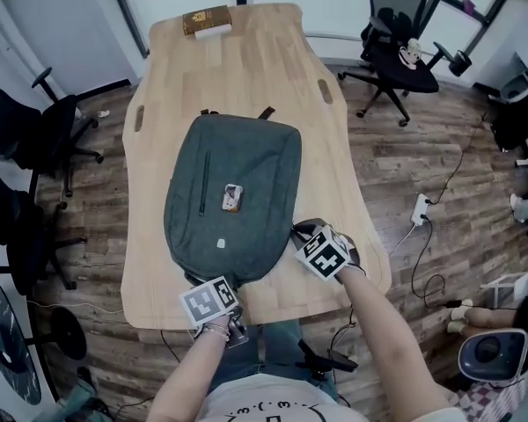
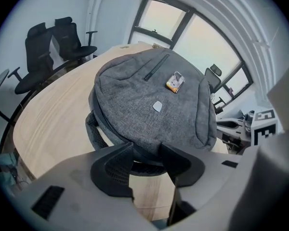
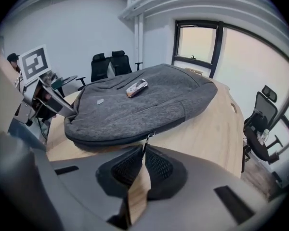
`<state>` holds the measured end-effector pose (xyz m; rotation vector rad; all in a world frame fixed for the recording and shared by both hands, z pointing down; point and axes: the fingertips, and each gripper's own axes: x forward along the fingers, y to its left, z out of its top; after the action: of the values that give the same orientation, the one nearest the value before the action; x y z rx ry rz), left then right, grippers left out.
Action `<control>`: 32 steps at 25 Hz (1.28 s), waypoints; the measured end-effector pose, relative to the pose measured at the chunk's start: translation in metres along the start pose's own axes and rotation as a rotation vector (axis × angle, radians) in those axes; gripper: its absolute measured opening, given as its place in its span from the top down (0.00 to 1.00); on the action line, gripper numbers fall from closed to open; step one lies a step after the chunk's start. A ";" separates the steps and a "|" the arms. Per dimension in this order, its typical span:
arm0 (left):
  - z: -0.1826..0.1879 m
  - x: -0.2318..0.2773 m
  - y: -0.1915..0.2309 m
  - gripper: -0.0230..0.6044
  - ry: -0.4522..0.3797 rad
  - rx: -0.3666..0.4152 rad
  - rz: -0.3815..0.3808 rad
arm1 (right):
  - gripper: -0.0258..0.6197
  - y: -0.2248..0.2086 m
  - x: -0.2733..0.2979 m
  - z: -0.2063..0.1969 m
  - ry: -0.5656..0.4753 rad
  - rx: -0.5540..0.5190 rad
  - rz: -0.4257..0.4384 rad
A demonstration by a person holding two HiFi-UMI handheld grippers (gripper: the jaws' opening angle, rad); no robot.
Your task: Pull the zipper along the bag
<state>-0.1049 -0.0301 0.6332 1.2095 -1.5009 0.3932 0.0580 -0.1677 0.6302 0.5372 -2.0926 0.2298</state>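
Note:
A grey backpack (image 1: 238, 178) lies flat on the wooden table (image 1: 246, 69), with a small flat object (image 1: 232, 198) on top of it. My left gripper (image 1: 226, 282) is at the bag's near end. In the left gripper view its jaws (image 2: 143, 148) straddle the backpack (image 2: 154, 90) and its dark bottom rim, pads against the fabric. My right gripper (image 1: 297, 236) is at the bag's near right side. In the right gripper view it (image 3: 144, 150) is shut on the metal zipper pull (image 3: 147, 139), which hangs from the side seam of the backpack (image 3: 144, 105).
A brown box (image 1: 207, 20) sits at the table's far end. Office chairs stand at the left (image 1: 35, 148) and the far right (image 1: 396, 42). A power strip (image 1: 420, 209) and cables lie on the floor to the right. I stand at the near table edge.

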 end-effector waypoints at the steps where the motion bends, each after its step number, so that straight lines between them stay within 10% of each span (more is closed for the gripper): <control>1: 0.000 0.000 0.000 0.68 0.004 -0.008 -0.003 | 0.87 0.007 -0.003 -0.001 0.000 -0.001 0.011; 22: 0.004 0.007 -0.001 0.69 0.081 -0.026 -0.102 | 0.85 0.134 -0.010 -0.011 0.013 0.124 0.139; 32: 0.005 -0.034 0.000 0.68 0.132 0.188 -0.315 | 0.88 0.089 -0.017 -0.039 0.088 0.155 0.017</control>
<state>-0.1120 -0.0188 0.6020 1.5120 -1.1565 0.3990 0.0548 -0.0701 0.6419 0.5913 -2.0050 0.4207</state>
